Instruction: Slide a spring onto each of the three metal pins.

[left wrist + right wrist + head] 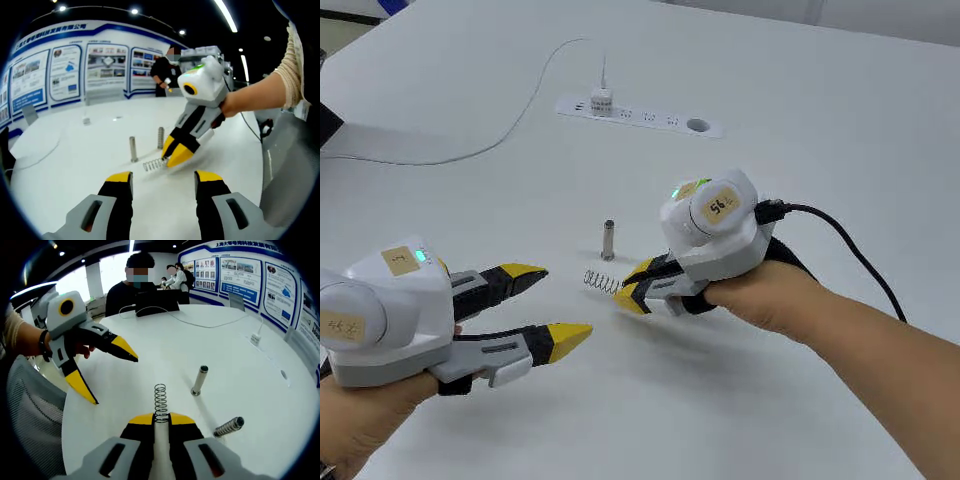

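In the head view, the right gripper (623, 292) is seen clamped on one end of a spring (602, 281), held low over the table (800, 150) just before the upright bare pin (608, 240); the left gripper (563, 300) is held off to the side, its jaws wide apart on nothing.

In the left gripper view, the spring (154, 163) is shown nearly level, near the bare pin (133, 149); a second pin (160, 137) beyond appears to carry a spring.

In the right gripper view, the spring (160, 400) projects straight ahead from the shut jaws, the bare pin (199, 381) standing to one side.

The step is best done if the spring is turned free end down, lined up over the pin's top, then lowered; the grip should be kept light so that no coils are crushed; the pin may tip if nudged sideways.
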Action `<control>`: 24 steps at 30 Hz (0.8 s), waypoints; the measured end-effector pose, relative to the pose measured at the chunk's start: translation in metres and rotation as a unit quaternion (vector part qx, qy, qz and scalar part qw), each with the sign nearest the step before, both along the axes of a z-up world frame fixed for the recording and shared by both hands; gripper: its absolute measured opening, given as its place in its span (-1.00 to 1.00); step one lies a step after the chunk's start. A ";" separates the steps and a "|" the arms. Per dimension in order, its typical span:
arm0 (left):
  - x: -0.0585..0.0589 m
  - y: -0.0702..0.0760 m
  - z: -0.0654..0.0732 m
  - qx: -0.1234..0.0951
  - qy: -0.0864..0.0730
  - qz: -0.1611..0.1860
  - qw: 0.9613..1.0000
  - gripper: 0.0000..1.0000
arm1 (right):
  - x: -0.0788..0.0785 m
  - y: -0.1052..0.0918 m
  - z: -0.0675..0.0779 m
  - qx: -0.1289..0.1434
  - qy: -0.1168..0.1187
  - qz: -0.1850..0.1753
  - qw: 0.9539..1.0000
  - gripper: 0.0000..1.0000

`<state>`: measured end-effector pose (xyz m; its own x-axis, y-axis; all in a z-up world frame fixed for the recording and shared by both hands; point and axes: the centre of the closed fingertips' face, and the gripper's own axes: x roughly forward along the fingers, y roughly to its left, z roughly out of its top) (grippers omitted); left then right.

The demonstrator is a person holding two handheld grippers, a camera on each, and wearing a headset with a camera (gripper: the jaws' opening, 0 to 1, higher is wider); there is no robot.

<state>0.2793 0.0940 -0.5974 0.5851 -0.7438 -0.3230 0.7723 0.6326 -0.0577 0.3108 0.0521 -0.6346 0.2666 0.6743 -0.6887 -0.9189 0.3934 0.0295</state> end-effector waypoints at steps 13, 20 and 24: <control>-0.013 -0.024 -0.005 0.010 0.003 -0.043 0.999 -0.03 | -0.029 -0.021 0.017 -0.018 -0.011 0.042 0.999 -0.78; -0.025 -0.042 -0.006 0.011 0.005 -0.080 0.997 -0.04 | -0.054 -0.029 0.018 -0.025 -0.006 0.066 0.998 -0.78; -0.029 -0.048 -0.006 0.012 0.005 -0.096 0.995 -0.06 | -0.060 -0.032 0.021 -0.031 -0.007 0.080 0.996 -0.78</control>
<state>0.2505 0.0456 -0.6029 0.4300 -0.8338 -0.3462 0.8784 0.4750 -0.0529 0.2507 0.0200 -0.6131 0.1680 0.6655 -0.7272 -0.9704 0.2416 -0.0030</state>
